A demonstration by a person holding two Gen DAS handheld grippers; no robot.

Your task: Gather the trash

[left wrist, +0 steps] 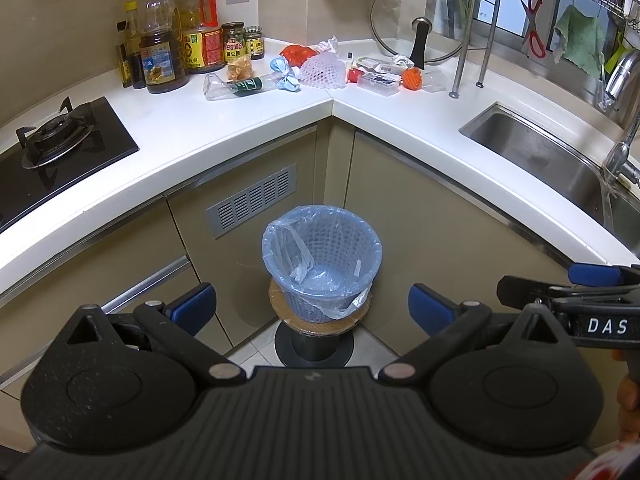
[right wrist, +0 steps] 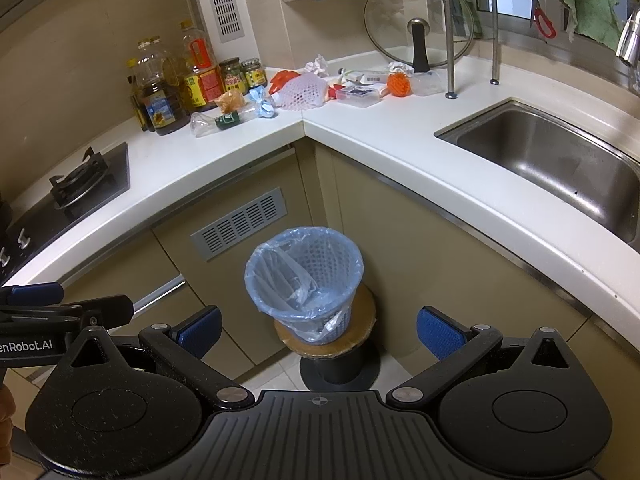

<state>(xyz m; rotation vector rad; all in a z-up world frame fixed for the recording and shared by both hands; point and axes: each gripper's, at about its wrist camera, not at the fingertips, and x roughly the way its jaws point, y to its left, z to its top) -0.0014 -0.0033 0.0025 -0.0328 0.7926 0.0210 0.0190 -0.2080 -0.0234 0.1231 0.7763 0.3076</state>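
Observation:
A blue mesh bin [left wrist: 322, 262] [right wrist: 304, 280] lined with a clear bag stands on a round stool below the counter corner. Trash lies in the corner of the white counter: a crushed clear bottle [left wrist: 234, 86] [right wrist: 218, 120], a blue wrapper [left wrist: 285, 74] [right wrist: 262, 104], white foam netting [left wrist: 322, 70] [right wrist: 302, 90], a red bag [left wrist: 296, 54], crumpled paper [left wrist: 328, 45], a clear plastic box [left wrist: 378, 82] [right wrist: 358, 94], an orange net ball [left wrist: 412, 79] [right wrist: 399, 83]. My left gripper [left wrist: 312, 308] is open and empty above the bin. My right gripper [right wrist: 318, 330] is open and empty too, beside the left.
Oil bottles and jars [left wrist: 176, 48] stand at the back left. A gas hob [left wrist: 52, 148] is on the left, a steel sink [left wrist: 552, 160] [right wrist: 560, 164] on the right. A glass lid [left wrist: 416, 24] leans behind a rack pole [left wrist: 464, 40]. Scissors [left wrist: 534, 24] and a green cloth [left wrist: 580, 40] hang by the window.

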